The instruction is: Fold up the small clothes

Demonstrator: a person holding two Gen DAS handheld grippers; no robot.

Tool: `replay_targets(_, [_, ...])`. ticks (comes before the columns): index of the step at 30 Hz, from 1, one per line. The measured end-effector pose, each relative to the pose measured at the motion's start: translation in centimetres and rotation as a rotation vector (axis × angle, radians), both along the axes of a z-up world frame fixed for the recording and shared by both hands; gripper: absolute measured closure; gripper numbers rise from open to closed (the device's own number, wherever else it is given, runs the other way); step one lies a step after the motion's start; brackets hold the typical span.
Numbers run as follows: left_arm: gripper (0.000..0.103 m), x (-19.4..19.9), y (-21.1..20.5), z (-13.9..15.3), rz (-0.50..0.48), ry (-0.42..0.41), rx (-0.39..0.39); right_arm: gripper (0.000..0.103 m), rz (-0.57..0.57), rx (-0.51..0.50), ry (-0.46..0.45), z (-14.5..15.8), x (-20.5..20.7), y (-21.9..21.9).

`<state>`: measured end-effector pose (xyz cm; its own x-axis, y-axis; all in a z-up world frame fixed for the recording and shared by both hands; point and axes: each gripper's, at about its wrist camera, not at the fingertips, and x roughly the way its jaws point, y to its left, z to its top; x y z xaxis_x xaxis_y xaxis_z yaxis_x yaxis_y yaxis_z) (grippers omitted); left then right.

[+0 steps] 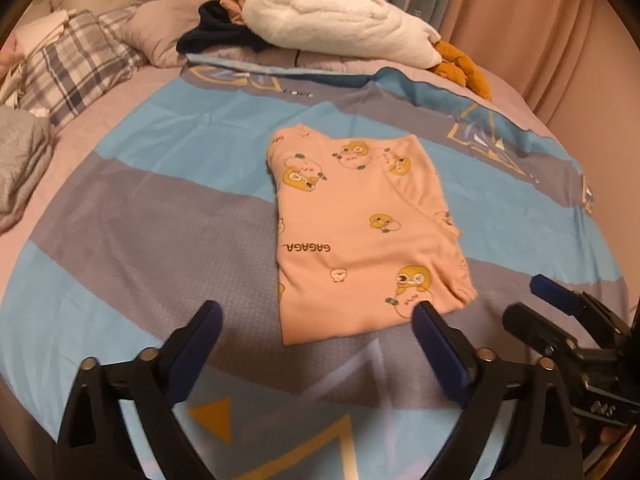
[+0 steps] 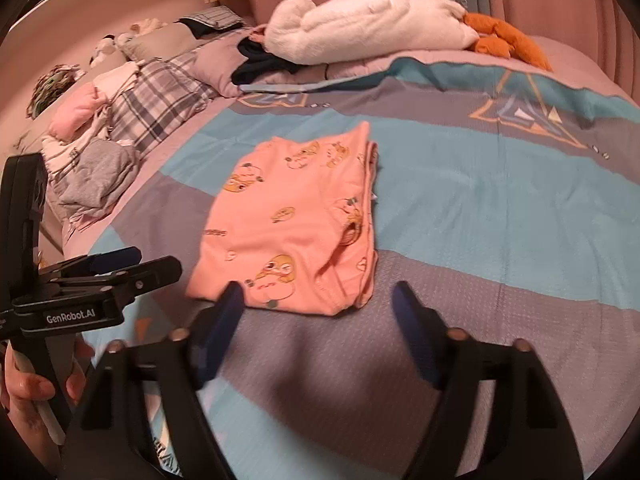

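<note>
A folded pink cotton garment printed with yellow cartoon ducks and the word GAGAGA (image 1: pixel 360 236) lies flat as a neat rectangle on the blue-and-grey striped bedspread (image 1: pixel 168 184) in the middle of the bed; nothing holds it. The left gripper (image 1: pixel 316 320), black with dark blue pads, hangs just above the near edge of the garment with its jaws wide apart and empty; its right pad overlaps the garment's near corner in the left wrist view, though I cannot tell whether it touches. The right gripper (image 2: pixel 316 300) hovers beside it, jaws likewise spread with nothing between them, over the grey band just short of the garment (image 2: pixel 296 224). A hand (image 2: pixel 28 396) grips the left gripper's handle. At the far end lie a white plush toy (image 1: pixel 340 20), an orange plush piece (image 1: pixel 464 68), dark clothes (image 1: pixel 220 36); plaid pillows (image 1: pixel 76 68) and a grey crumpled garment (image 1: pixel 20 160) sit to the left.
</note>
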<state>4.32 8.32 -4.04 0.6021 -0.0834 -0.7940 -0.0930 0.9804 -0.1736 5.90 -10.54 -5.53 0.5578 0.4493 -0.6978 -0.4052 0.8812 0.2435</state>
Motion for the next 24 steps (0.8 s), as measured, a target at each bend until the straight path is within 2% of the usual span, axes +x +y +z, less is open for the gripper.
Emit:
replay_targets(7, [0.003, -1.7, -0.6, 1.7, 0.011, -0.036, 0.006, 0.000, 0.014, -0.002, -0.049, 1.9, -2.1, -0.4])
replay_targets(14, [0.001, -2.8, -1.2, 3.2, 0.016, -0.075, 0.051, 0.000, 0.014, -0.039, -0.104, 3.3, -3.7, -0.6])
replay_targets(24, [0.001, -4.2, -1.3, 4.5, 0.034, -0.108, 0.058, 0.000, 0.004, -0.057, -0.146, 4.5, -5.0, -0.8])
